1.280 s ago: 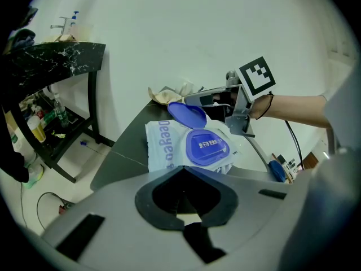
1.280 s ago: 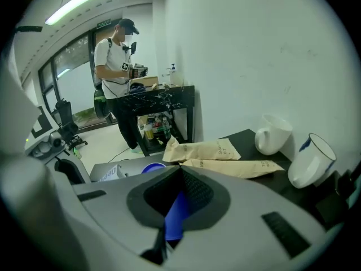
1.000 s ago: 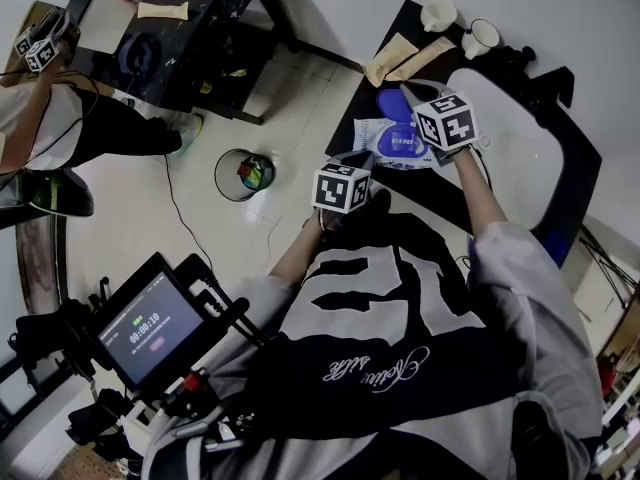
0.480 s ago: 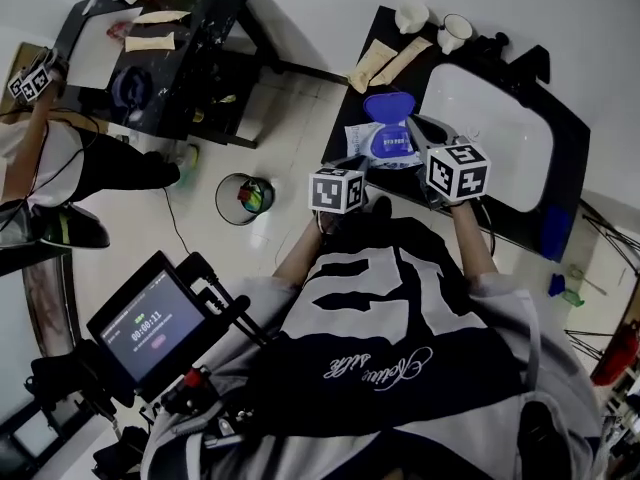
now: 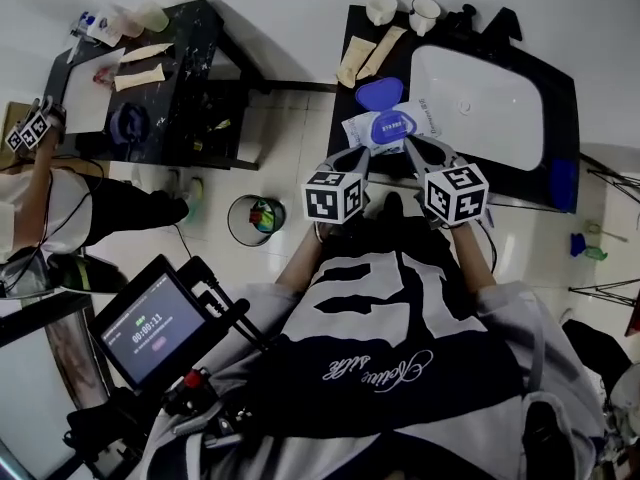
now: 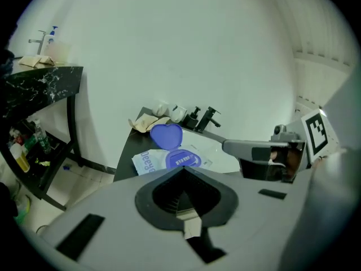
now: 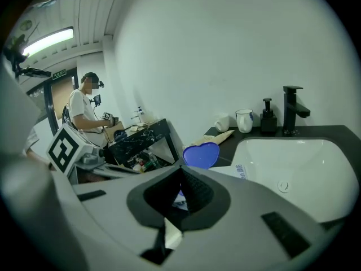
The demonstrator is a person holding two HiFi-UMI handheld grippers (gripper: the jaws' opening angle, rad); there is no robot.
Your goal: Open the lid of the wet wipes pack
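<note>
right gripper (image 5: 412,148) has pulled back from the wipes pack (image 5: 392,128), level with the left gripper (image 5: 360,153). the lid (image 5: 379,94) stands open at the pack's 12 o'clock. both pairs of jaws are closed on nothing.

**Sink counter, side table, floor clutter**

A white basin (image 5: 480,98) sits in a black counter (image 5: 558,108). A tap (image 7: 293,109), a soap pump (image 7: 269,120), a mug (image 5: 424,10) and a cup (image 5: 381,8) stand along the wall. Tan packets (image 5: 365,56) lie near the cup. A waste bin (image 5: 251,218) stands on the floor between the counter and a black table (image 5: 190,78).
</note>
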